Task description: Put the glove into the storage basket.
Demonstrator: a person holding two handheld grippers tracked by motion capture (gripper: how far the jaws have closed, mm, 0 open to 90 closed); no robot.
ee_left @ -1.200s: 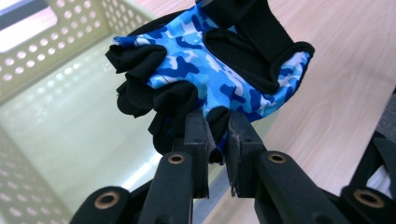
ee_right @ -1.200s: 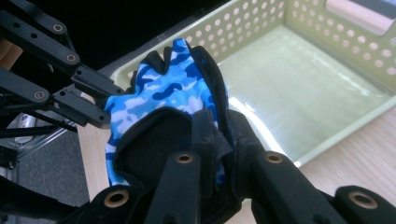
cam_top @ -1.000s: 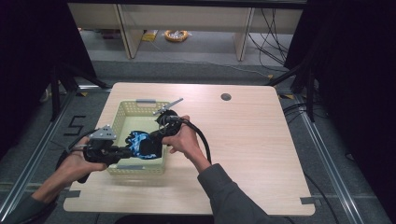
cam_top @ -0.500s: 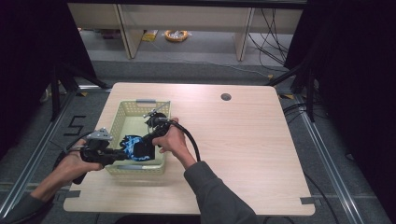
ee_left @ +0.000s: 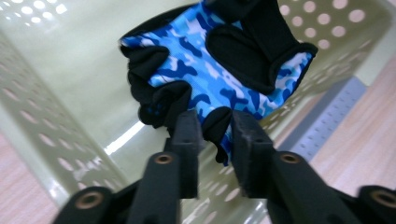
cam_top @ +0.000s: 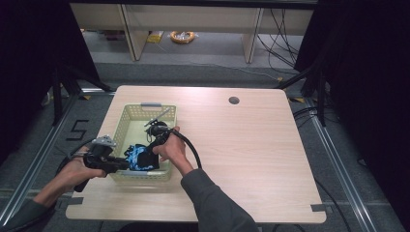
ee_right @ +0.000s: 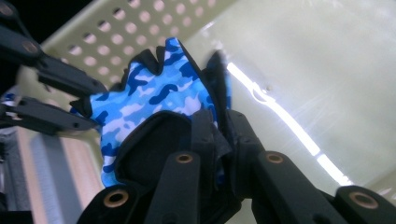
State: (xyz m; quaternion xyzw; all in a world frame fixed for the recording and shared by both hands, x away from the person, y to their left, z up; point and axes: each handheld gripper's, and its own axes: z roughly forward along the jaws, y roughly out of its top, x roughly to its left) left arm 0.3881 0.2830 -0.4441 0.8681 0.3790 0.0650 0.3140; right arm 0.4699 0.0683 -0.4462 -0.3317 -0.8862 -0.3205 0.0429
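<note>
A blue camouflage glove (cam_top: 140,157) with black trim hangs inside the near end of a pale perforated basket (cam_top: 126,121), held from two sides. My left gripper (cam_top: 124,165) reaches in over the basket's near-left wall, and my right gripper (cam_top: 151,148) comes down from the right. In the left gripper view the jaws (ee_left: 215,133) are shut on a black fingertip of the glove (ee_left: 219,65). In the right gripper view the jaws (ee_right: 218,128) pinch the black cuff edge of the glove (ee_right: 149,95), with the left gripper (ee_right: 95,105) at the glove's far side.
The basket's perforated walls (ee_left: 42,121) close in around both grippers, and its smooth floor (ee_right: 327,70) lies below the glove. The basket stands at the left of a light wooden table (cam_top: 251,145) with a round cable hole (cam_top: 234,100) at the back.
Both grippers have moved left and toward the near end of the basket, carrying the glove with them down inside it. Both grips are unchanged.
</note>
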